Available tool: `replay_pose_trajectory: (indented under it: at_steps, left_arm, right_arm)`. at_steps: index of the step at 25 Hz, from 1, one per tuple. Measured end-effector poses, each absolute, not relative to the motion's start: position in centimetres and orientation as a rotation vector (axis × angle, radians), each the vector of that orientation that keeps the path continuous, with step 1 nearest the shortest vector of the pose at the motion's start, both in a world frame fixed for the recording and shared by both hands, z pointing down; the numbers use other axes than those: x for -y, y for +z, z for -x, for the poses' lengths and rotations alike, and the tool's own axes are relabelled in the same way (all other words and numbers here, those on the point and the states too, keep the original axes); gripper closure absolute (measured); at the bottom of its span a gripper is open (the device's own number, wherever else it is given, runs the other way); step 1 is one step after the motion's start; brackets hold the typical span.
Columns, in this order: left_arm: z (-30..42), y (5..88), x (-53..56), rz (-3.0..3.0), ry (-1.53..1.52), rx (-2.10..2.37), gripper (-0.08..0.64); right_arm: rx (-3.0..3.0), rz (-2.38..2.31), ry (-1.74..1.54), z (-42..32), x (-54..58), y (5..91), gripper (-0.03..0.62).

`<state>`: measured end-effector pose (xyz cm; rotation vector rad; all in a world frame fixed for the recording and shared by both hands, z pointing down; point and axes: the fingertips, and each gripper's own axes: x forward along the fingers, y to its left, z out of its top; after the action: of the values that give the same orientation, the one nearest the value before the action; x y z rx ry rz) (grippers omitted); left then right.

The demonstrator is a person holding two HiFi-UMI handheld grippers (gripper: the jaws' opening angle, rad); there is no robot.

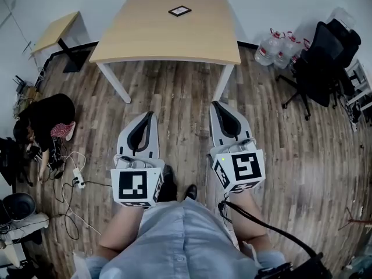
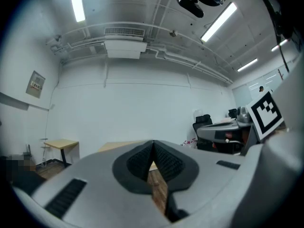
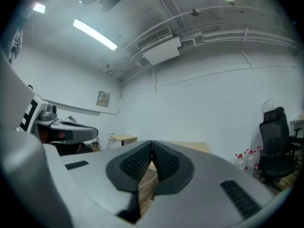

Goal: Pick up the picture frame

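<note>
A small black picture frame (image 1: 179, 10) lies flat near the far edge of a light wooden table (image 1: 145, 36). Both grippers are held level well short of the table, above the wooden floor. My left gripper (image 1: 149, 116) is shut with nothing between its jaws, and in its own view the left gripper (image 2: 153, 144) shows its ribbed pads meeting at the tip. My right gripper (image 1: 220, 106) is also shut and empty; the right gripper (image 3: 152, 144) has its pads touching. The frame is not visible in either gripper view.
A second small table (image 1: 57, 31) stands at the left. A person in black (image 1: 43, 121) crouches by cables and a power strip (image 1: 77, 177) on the floor at left. A black office chair (image 1: 317, 68) and water bottles (image 1: 279, 46) stand at the right.
</note>
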<state>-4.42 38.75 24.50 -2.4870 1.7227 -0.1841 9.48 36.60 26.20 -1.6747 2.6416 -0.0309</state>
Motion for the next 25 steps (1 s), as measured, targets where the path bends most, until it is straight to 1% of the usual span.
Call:
replay_pose_trajectory:
  at_steps: [7, 11, 19, 25]
  left_arm:
    - [5.2, 26.1, -34.1, 2.507, -0.181, -1.749, 0.56]
    - [5.3, 27.1, -29.2, 2.527, -0.15, -1.735, 0.56]
    - [6.7, 24.3, -17.2, 2.53, -0.088, -1.688, 0.56]
    - [7.8, 23.2, -12.0, 2.533, -0.061, -1.641, 0.56]
  right_arm:
    - [-2.665, 1.71, -0.064, -8.7, -32.4, 28.5, 0.591]
    - [-2.688, 1.71, -0.059, -8.1, -28.2, 29.6, 0.591]
    - [-2.699, 1.724, -0.025, -6.7, -16.6, 28.4, 0.591]
    - [-2.699, 1.71, 0.031, -4.3, -11.0, 27.0, 0.591]
